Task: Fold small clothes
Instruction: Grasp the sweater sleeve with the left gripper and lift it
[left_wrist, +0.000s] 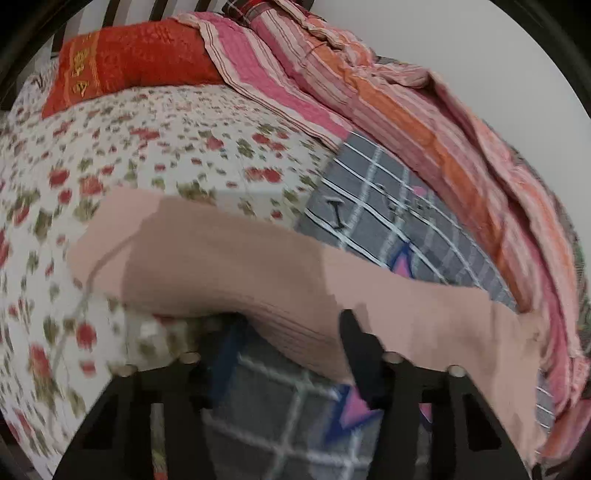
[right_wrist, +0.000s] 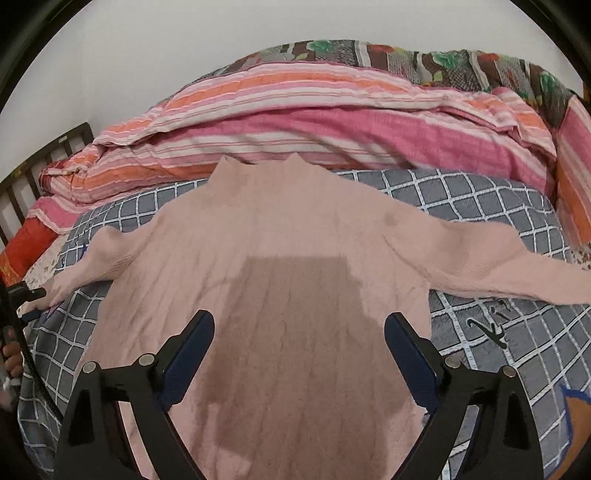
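A pink ribbed sweater (right_wrist: 295, 221) lies flat, collar away from me, on a grey checked blanket (right_wrist: 498, 332), both sleeves spread out. My right gripper (right_wrist: 299, 325) hovers open over the sweater's lower body, its fingers wide apart with nothing between them. In the left wrist view the sweater's sleeve (left_wrist: 221, 251) runs across the picture, and its fabric bunches between the fingers of my left gripper (left_wrist: 290, 328), which press on it. The right wrist view shows that left gripper (right_wrist: 31, 302) at the far left, at the sleeve's cuff. The left wrist picture is blurred.
A folded pink and orange striped quilt (right_wrist: 314, 122) is piled along the far side by the wall. A red pillow (left_wrist: 136, 62) lies by the dark slatted headboard (right_wrist: 44, 155). A floral sheet (left_wrist: 129, 155) covers the bed beside the blanket. A hand (right_wrist: 11, 354) shows at the left edge.
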